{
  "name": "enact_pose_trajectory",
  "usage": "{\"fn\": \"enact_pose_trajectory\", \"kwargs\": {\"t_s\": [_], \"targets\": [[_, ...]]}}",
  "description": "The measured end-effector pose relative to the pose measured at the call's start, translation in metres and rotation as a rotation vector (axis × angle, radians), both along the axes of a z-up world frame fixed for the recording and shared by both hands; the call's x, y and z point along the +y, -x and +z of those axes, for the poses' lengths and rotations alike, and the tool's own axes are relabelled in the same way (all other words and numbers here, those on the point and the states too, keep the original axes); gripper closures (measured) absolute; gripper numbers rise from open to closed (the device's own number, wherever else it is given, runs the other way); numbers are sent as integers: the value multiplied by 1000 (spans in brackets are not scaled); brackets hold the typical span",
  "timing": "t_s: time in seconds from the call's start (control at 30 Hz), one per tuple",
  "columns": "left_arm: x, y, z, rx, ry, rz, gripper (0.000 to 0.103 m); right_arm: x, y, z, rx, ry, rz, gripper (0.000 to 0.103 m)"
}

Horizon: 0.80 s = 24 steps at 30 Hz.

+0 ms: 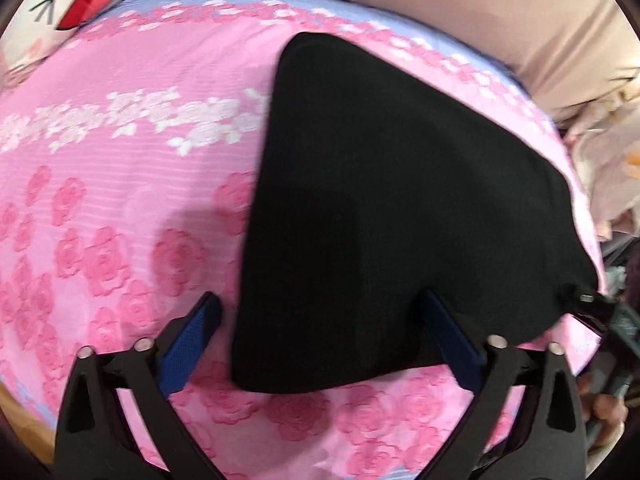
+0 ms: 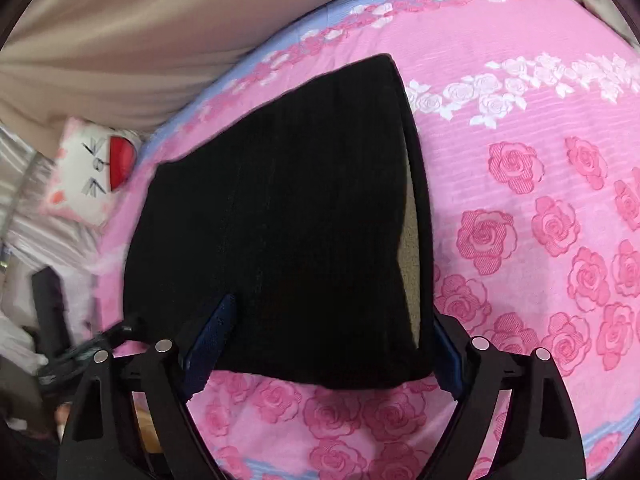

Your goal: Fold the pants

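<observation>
The black pants (image 1: 384, 208) lie folded into a compact block on the pink rose-patterned bedsheet (image 1: 120, 208). My left gripper (image 1: 320, 304) is open above the near edge of the pants, its blue pads (image 1: 192, 340) spread wide, one beside the pants, one over them. In the right wrist view the same pants (image 2: 280, 220) lie flat, with a pale lining strip showing along their right edge. My right gripper (image 2: 332, 312) is open over the pants' near edge and holds nothing.
A white cat-face plush pillow (image 1: 60, 0) lies at the bed's far corner; it also shows in the right wrist view (image 2: 88, 172). Beige curtain (image 1: 440, 8) hangs behind the bed. Clutter and the other gripper (image 1: 600, 312) sit at the bed's side.
</observation>
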<state>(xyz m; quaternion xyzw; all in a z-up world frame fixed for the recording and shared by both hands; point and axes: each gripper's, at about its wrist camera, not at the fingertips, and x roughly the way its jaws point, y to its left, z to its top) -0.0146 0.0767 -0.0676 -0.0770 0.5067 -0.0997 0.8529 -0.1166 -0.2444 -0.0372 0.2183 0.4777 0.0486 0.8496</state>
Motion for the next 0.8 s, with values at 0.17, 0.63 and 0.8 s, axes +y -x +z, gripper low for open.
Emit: {"fn": "enact_pose_trajectory", "kwargs": {"t_s": [0.17, 0.63, 0.8], "targets": [[8, 0, 6, -7, 134, -7, 57, -18, 6, 4, -51, -123, -37, 63], [22, 61, 116, -160, 248, -144, 81, 4, 73, 126, -322, -115, 116, 70], [5, 70, 185, -309, 231, -235, 81, 12, 86, 195, -499, -41, 147, 70]]}}
